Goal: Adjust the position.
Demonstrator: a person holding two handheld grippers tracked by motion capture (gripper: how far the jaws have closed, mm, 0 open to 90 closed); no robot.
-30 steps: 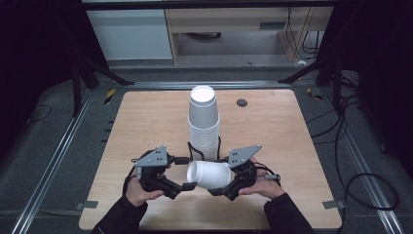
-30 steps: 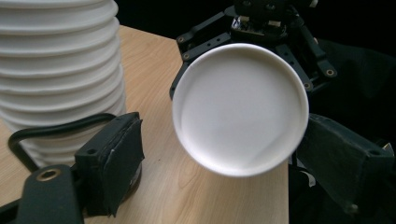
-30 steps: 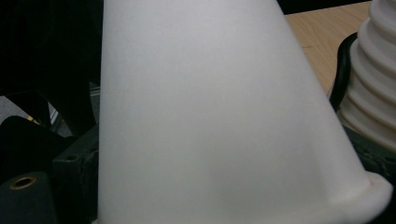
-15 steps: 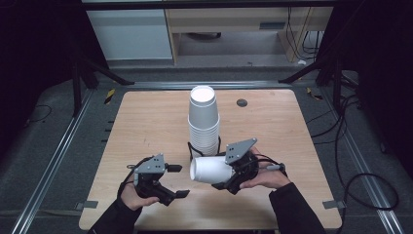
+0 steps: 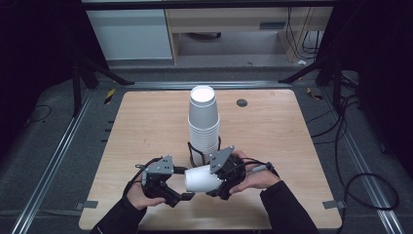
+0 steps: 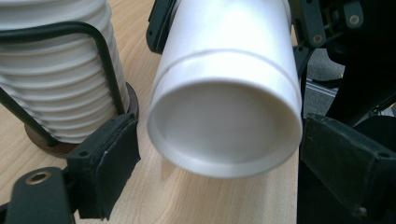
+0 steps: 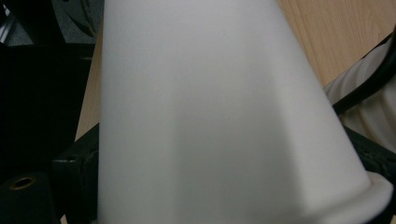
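Right gripper (image 5: 220,181) clamps the white cup (image 5: 199,179) lying sideways above the desk (image 5: 146,126), just before the cup stack (image 5: 203,124), while the left gripper (image 5: 179,187) stands wide, jaws flanking its base

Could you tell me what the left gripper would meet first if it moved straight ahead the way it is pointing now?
Most likely the white paper cup that the right gripper holds on its side: in the left gripper view its closed base faces the left gripper between the open jaws, apparently close, though depth is unclear.
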